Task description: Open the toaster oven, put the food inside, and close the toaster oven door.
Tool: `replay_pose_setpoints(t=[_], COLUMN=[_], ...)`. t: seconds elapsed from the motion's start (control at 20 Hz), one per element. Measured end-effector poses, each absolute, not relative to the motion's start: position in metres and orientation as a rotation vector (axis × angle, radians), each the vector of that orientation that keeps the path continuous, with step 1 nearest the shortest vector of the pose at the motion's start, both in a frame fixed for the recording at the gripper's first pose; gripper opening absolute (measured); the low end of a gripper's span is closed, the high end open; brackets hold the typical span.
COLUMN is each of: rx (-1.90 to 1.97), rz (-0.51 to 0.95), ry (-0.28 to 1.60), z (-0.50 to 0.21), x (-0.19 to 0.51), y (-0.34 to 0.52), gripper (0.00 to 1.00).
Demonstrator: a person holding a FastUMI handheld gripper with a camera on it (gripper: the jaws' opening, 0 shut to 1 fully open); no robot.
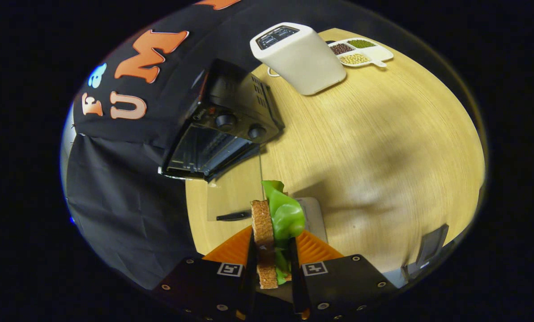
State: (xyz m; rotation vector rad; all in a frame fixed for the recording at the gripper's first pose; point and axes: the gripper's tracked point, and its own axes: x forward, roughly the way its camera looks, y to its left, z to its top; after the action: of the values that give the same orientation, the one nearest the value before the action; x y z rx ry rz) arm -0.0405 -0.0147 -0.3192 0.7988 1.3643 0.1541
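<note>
A white toaster stands on the wooden bench; just beyond it lies a divided dish of beans.

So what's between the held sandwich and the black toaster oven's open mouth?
In the gripper view, mostly bare wooden table. The oven's clear glass door lies dropped open ahead of the bread-and-lettuce sandwich clamped in the gripper, before the black toaster oven.

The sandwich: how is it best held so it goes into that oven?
As now: the gripper shut on the sandwich, fingers pressing the bread slice and the lettuce side, edge pointing forward. That lets it slide flat-on towards the toaster oven, whose door looks open.
</note>
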Motion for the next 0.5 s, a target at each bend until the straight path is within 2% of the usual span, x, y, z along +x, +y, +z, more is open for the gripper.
replay_pose_setpoints(t=[0.25,0.5], rx=[0.893,0.996], rz=[0.202,0.186], ry=[1.257,1.147], z=[-0.303,-0.311], x=[0.001,0.049], y=[0.032,0.078], gripper=[0.33,0.33])
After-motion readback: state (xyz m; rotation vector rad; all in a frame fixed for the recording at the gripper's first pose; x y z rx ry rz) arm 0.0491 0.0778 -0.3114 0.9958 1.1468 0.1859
